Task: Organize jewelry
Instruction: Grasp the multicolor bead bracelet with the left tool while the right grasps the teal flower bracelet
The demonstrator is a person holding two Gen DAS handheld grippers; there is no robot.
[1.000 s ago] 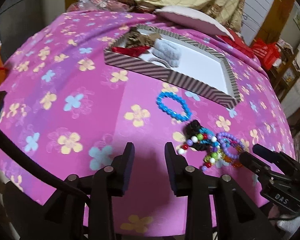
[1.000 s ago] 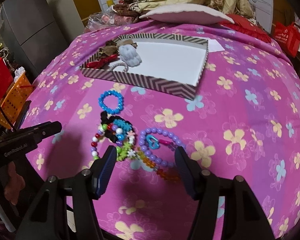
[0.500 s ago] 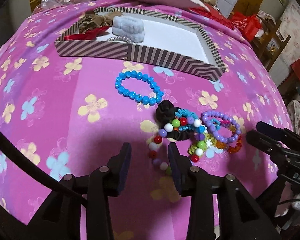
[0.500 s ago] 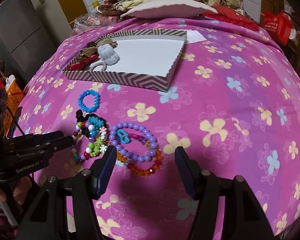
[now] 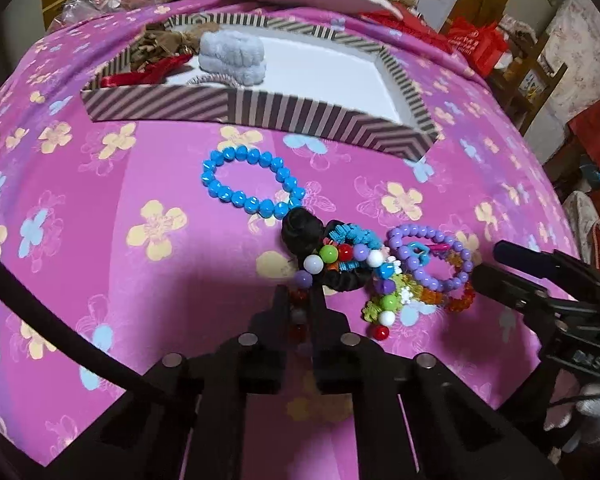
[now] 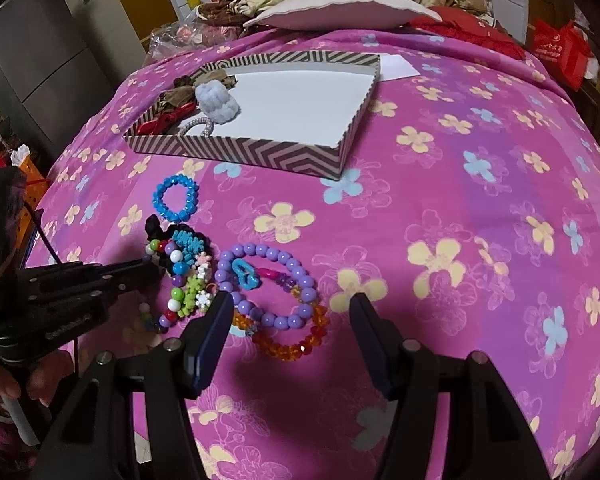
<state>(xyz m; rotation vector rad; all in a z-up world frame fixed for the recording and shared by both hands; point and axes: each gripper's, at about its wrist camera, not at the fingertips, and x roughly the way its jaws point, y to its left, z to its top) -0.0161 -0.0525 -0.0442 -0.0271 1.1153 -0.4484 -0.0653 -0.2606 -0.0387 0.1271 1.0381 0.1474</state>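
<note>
A pile of bracelets lies on the pink flowered cloth. My left gripper (image 5: 299, 300) is shut on the multicolored bead bracelet (image 5: 332, 256), its near beads pinched between the jaws. A blue bead bracelet (image 5: 252, 184) lies just beyond, a black scrunchie (image 5: 300, 232) under the beads. A purple bead bracelet (image 6: 268, 284) and an orange bead bracelet (image 6: 296, 340) lie just ahead of my open, empty right gripper (image 6: 292, 312). The striped box (image 6: 236, 152) stands beyond and holds a grey fluffy scrunchie (image 6: 216, 102) and other pieces at its left end.
A white pillow (image 6: 340, 8) and blankets lie behind the box. A white card (image 6: 396, 66) lies by the box's far right corner. A red bag (image 6: 560, 48) is at far right, an orange basket (image 6: 32, 184) off the left edge.
My left gripper moved forward onto the multicolored bead bracelet and closed on it. My right gripper stayed open and shifted slightly nearer the purple and orange bracelets.
</note>
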